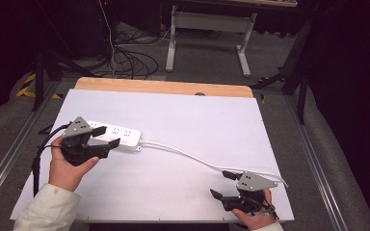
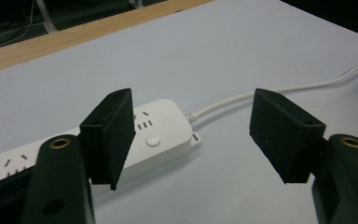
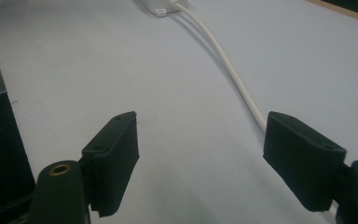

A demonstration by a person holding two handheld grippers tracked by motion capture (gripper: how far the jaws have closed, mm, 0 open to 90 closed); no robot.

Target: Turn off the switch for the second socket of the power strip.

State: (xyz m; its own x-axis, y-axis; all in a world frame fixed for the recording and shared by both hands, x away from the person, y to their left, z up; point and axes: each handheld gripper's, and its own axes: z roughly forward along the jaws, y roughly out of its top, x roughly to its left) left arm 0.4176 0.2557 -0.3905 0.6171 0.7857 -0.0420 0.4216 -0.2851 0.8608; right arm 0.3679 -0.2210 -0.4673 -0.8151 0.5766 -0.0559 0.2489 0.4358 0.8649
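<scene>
2 grippers: both hand-held, both with jaws spread wide, nothing between them.
Left gripper [image 1: 107, 136]: at left side of table, held by left hand [image 1: 67, 168]; jaws point to the right, over the near end of the power strip.
Strip vs. left gripper: in high view the power strip [image 1: 120, 135] lies between and just behind the 2 jaws; I cannot tell if a jaw touches it. In left gripper view [image 2: 191, 140] the strip [image 2: 154, 140] passes behind the left jaw, its cable end is in the gap, well apart from the right jaw.
Right gripper [image 1: 223, 184]: at near right corner of table, held by right hand [image 1: 253, 219]; jaws point left.
Cable vs. right gripper: white cable [image 1: 192, 155] runs from strip's right end across the table and passes just beside the far jaw. In right gripper view [image 3: 200, 158] the cable [image 3: 223, 60] comes down from the top and goes behind the right jaw; contact I cannot tell.
Strip look: white, long, flat, rounded corners, lying flat w/ sockets up; several socket groups, 1 round button near the cable end, small tab at that end.
Cable look: white, thin, gently curved, lying on the surface.
Table [image 1: 197, 115]: white top, wooden strip at far edge.
Sleeve [image 1: 48, 211]: light colour, at left forearm.
</scene>
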